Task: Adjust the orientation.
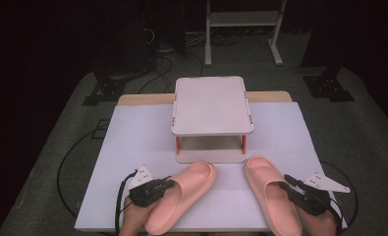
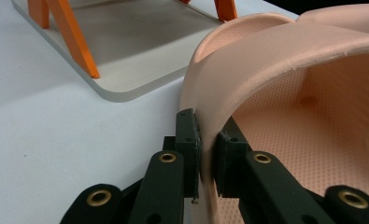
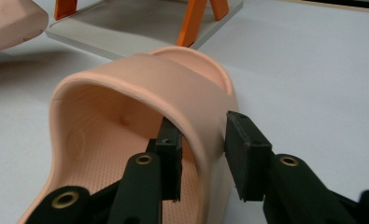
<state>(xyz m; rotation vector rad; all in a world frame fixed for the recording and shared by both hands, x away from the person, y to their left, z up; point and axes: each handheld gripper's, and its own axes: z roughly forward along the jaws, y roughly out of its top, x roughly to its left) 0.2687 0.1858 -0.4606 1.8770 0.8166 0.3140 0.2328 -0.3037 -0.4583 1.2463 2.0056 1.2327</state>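
Left hand-held gripper [image 2: 205,154] clamped on the left pink foam slide sandal [image 2: 285,84]; right hand-held gripper [image 3: 203,154] straddles the right pink foam slide sandal's [image 3: 163,88] strap, outer pad apart.

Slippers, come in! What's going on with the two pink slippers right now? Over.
Left gripper clamped on left slipper's strap edge. Right gripper fingers straddle right slipper's strap, not yet pinching. Both slippers on table; rack ahead, path open.

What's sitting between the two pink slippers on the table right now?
Nothing: in the high view a bare strip of white table separates the left slipper from the right slipper; the small shelf rack stands behind the gap.
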